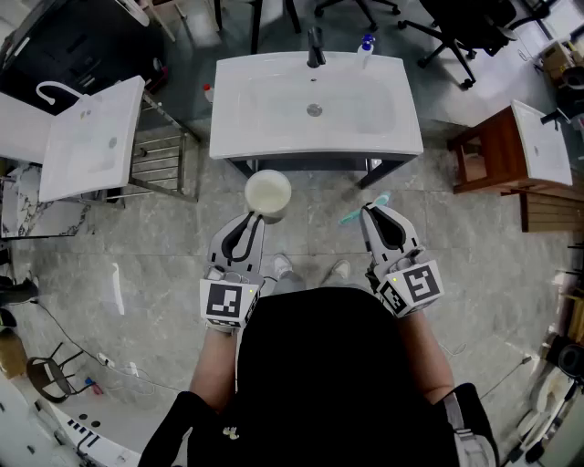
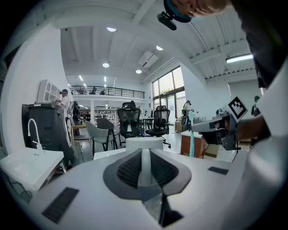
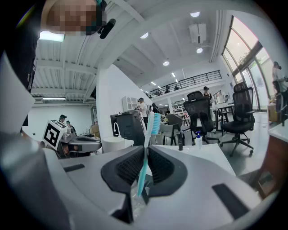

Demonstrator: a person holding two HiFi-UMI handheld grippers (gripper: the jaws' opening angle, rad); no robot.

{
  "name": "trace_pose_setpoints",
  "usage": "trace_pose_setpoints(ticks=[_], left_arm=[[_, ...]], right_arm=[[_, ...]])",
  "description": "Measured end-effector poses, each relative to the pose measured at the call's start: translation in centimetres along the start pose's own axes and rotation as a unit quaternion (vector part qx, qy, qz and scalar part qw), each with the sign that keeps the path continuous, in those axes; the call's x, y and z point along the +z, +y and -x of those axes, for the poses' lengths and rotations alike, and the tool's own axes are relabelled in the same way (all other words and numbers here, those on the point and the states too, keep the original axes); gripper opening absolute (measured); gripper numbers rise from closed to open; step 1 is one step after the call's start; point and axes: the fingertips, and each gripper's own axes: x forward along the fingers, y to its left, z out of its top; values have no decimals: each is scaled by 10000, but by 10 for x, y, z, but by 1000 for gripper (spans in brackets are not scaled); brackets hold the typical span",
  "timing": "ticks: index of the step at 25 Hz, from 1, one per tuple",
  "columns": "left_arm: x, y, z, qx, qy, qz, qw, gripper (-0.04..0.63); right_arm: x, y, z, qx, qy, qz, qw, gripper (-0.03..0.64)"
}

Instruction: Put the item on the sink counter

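A white sink counter (image 1: 315, 105) stands ahead of me in the head view, a black faucet (image 1: 315, 46) at its back edge. My left gripper (image 1: 258, 217) is shut on the wall of a white cup (image 1: 267, 194), held upright short of the counter's front edge. In the left gripper view the cup's wall (image 2: 144, 164) runs between the ribbed pads. My right gripper (image 1: 370, 212) is shut on a teal toothbrush (image 1: 365, 208). In the right gripper view the toothbrush (image 3: 148, 139) stands bristles up between the jaws, with the counter (image 3: 202, 155) beyond.
A small pump bottle (image 1: 366, 47) sits beside the faucet. Another white basin (image 1: 91, 137) and a metal rack (image 1: 164, 160) stand at the left. A wooden cabinet (image 1: 493, 150) stands at the right. Office chairs (image 1: 456, 27) lie beyond the counter. Grey tiled floor lies underfoot.
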Motion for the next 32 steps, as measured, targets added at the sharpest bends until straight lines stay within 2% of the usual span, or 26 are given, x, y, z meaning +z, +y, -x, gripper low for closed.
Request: trace_pose_setpoints(ticks=[12, 23, 32], left_arm=[[-5, 36, 5, -144, -65, 24, 9999, 61], [-15, 81, 15, -374, -103, -49, 9992, 60], [-27, 93, -2, -410, 53, 19, 9991, 60]], right_arm=[[6, 26, -30, -41, -22, 33, 10000, 49], [3, 49, -61, -368, -83, -16, 9993, 49], [-7, 38, -89, -354, 39, -100, 9993, 49]])
